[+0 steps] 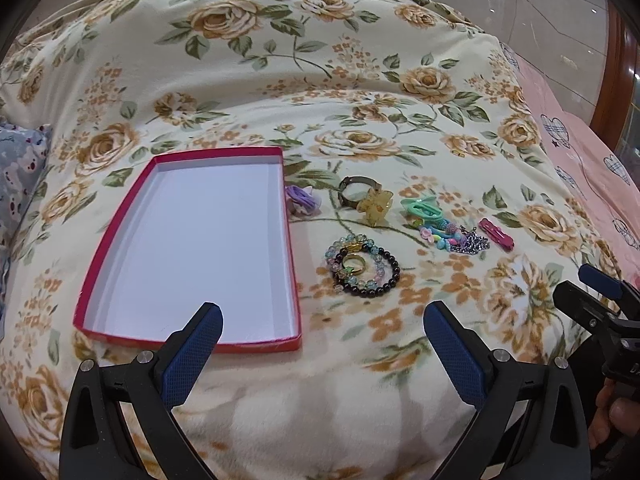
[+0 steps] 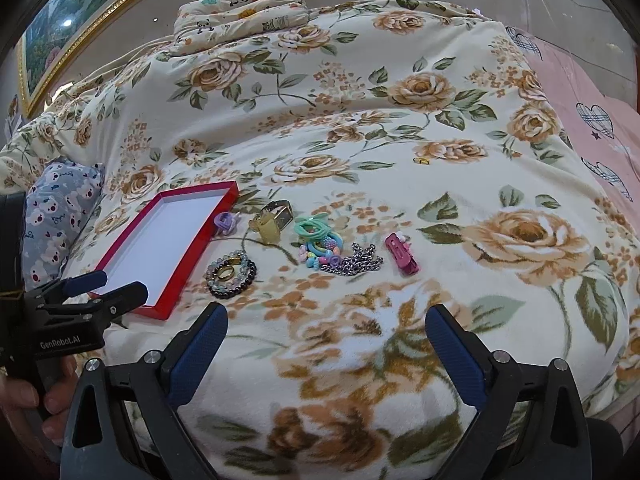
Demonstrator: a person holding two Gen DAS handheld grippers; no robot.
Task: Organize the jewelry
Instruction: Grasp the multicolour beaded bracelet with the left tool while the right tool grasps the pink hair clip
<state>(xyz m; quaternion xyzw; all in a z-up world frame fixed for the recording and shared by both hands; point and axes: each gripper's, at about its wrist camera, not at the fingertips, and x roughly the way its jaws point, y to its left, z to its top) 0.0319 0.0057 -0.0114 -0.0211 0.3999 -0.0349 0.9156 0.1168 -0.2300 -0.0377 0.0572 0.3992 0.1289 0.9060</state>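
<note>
A shallow red box (image 1: 85, 300) (image 2: 188, 256) with a white inside lies empty on the floral blanket. To its right lie a purple hair tie (image 1: 302, 200) (image 2: 225, 222), a watch (image 1: 350, 189) (image 2: 280, 210), a yellow claw clip (image 1: 374, 206) (image 2: 266, 230), beaded bracelets with a gold ring (image 1: 362, 268) (image 2: 231, 272), green and colourful hair ties (image 1: 424, 212) (image 2: 318, 236), a metal chain (image 1: 474, 244) (image 2: 358, 264) and a pink clip (image 1: 496, 234) (image 2: 402, 256). My left gripper (image 1: 322, 312) is open and empty, near the box's near edge. My right gripper (image 2: 326, 314) is open and empty, in front of the jewelry.
The floral blanket (image 1: 320, 80) covers a bed. A panda-print pillow (image 2: 240, 8) lies at the far end, a grey bear-print pillow (image 2: 60, 216) at the left, and a pink sheet (image 1: 592, 168) at the right. A small gold item (image 2: 421, 161) lies further back.
</note>
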